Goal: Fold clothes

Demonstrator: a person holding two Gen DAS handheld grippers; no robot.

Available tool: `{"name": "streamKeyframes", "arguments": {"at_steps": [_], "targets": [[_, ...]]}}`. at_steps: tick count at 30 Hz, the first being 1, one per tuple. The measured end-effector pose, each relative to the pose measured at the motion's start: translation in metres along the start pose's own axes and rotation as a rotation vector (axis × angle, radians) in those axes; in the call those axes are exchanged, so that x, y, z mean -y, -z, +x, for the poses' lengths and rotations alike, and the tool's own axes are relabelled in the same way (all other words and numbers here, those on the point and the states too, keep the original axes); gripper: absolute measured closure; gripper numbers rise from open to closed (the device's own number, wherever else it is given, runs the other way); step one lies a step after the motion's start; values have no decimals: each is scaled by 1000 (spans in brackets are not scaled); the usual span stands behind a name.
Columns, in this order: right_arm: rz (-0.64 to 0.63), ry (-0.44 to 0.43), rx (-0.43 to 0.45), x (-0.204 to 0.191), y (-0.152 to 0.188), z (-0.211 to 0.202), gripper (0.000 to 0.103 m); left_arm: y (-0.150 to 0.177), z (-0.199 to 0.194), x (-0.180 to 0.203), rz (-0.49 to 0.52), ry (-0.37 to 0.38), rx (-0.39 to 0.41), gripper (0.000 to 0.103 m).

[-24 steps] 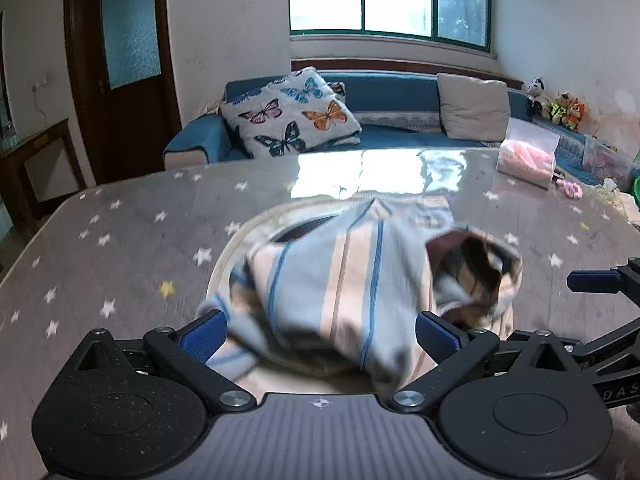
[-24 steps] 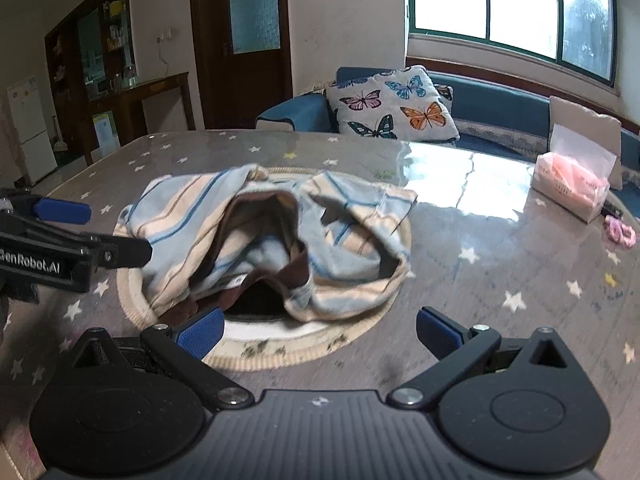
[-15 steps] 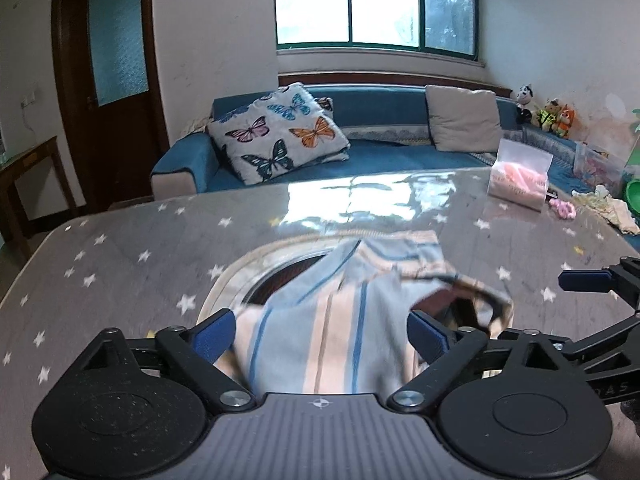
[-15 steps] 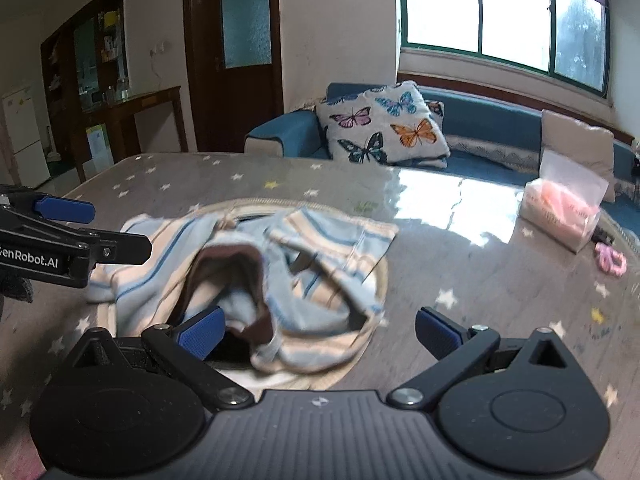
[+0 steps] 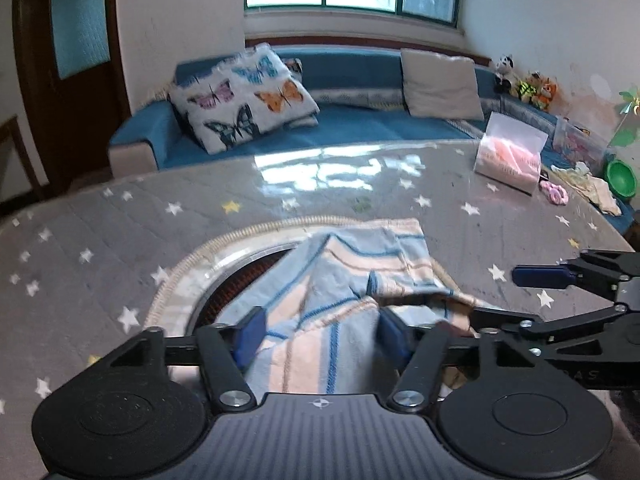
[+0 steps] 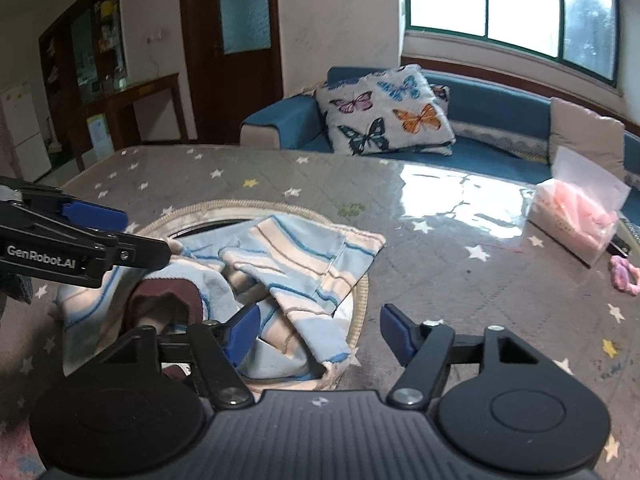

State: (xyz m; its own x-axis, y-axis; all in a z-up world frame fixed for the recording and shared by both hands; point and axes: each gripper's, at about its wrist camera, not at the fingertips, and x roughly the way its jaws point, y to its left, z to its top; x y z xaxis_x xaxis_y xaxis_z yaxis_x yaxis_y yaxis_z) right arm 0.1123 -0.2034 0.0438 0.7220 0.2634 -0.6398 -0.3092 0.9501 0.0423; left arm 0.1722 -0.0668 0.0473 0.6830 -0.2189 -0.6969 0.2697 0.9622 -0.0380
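A crumpled striped garment (image 5: pixel 340 280), blue, peach and white with a brown lining (image 6: pixel 168 292), lies on a round mat on the table. It also shows in the right wrist view (image 6: pixel 296 256). My left gripper (image 5: pixel 320 330) is open with the near edge of the cloth between its fingers. My right gripper (image 6: pixel 320 326) is open just above the garment's near right edge, holding nothing. Each gripper shows in the other's view, the right one (image 5: pixel 560 280) to the right of the left, the left one (image 6: pixel 80 236) at the garment's left.
The grey star-patterned tabletop (image 5: pixel 100 248) carries a round woven mat (image 6: pixel 224 206). A tissue pack (image 5: pixel 510 158), a pink hair tie (image 5: pixel 554 192) and a green bowl (image 5: pixel 620 178) are at the far right. A blue sofa with a butterfly cushion (image 5: pixel 244 98) stands behind.
Both grippers have moved down and closer to the garment, and both have narrowed somewhat. The garment looks flatter and bunched nearer to me.
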Motion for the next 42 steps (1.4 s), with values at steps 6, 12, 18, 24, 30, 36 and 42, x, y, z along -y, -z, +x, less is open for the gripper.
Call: {"name": "streamKeyframes", "arguments": {"at_steps": [6,12,18,24,30,36,42], "targets": [[-1,-33,-43,-3,4,23,62,5,0,-14,-52,75,-24,80],[33,-34,-23,0,6,19,91,8,-23,-25,-83,87,20,90],[68,16,21,8,6,-2,101,16,-51,-40,-114,45,74,93],[101,59,54,21,11,-28,101,28,-92,-67,-169,-12,137,94],[133,104,78,35,21,-61,101,52,-130,-102,-263,-61,157,95],[166,138,76,47,41,-97,101,85,-165,-120,-330,-64,139,95],[197,150,46,43,72,-138,101,126,-183,-109,-297,-51,45,95]]}}
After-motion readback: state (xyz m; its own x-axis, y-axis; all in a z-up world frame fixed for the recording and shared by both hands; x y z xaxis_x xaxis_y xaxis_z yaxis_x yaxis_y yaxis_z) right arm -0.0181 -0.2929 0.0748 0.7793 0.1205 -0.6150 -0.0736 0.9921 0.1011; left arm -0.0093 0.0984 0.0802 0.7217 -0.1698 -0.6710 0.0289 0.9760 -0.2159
